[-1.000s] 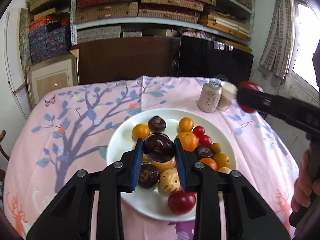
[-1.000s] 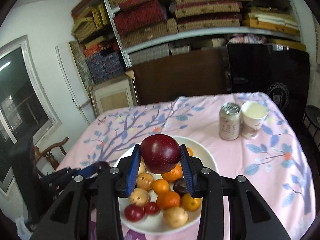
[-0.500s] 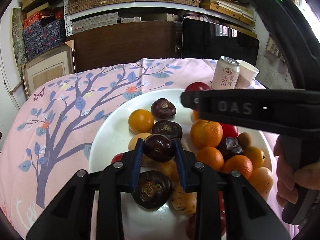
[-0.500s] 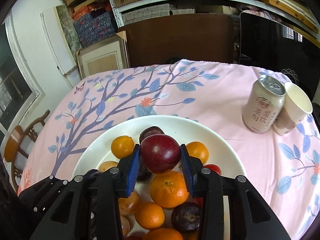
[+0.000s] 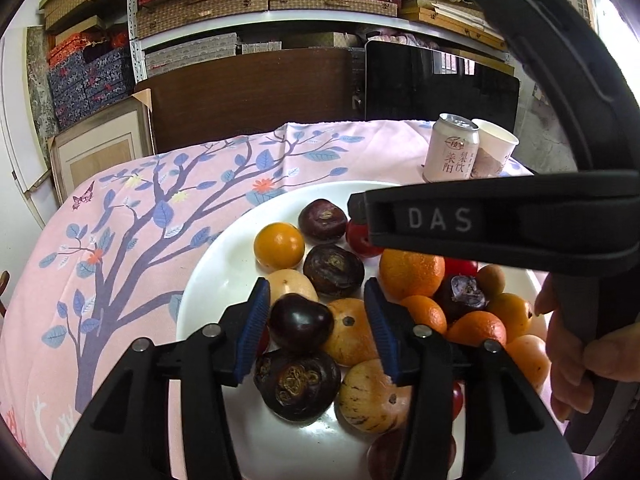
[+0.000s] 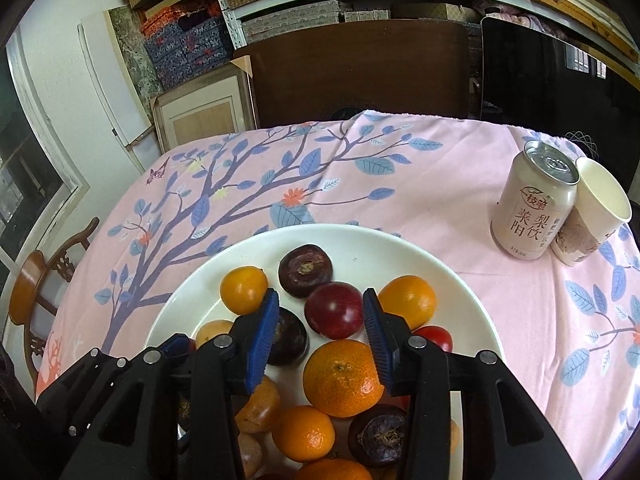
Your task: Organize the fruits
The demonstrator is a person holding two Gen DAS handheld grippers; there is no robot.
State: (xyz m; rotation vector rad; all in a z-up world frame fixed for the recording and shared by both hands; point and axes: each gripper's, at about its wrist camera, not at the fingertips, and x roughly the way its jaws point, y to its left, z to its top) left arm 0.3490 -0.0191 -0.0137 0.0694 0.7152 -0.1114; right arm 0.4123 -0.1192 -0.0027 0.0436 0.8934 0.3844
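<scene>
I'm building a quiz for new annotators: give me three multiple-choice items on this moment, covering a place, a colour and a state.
1. The can stands:
A on the floor
B on the cloth beside the cup
C on a stool

2. The fruit between the right gripper's fingers is:
A red
B green
C white

3. The left gripper is:
A shut on an orange
B open around a dark plum
C shut on nothing

Answers:
1 B: the can's base is on the pink cloth and the cup is right next to it.
2 A: a red plum lies between the blue pads.
3 B: there is a gap between the plum and one pad.
</scene>
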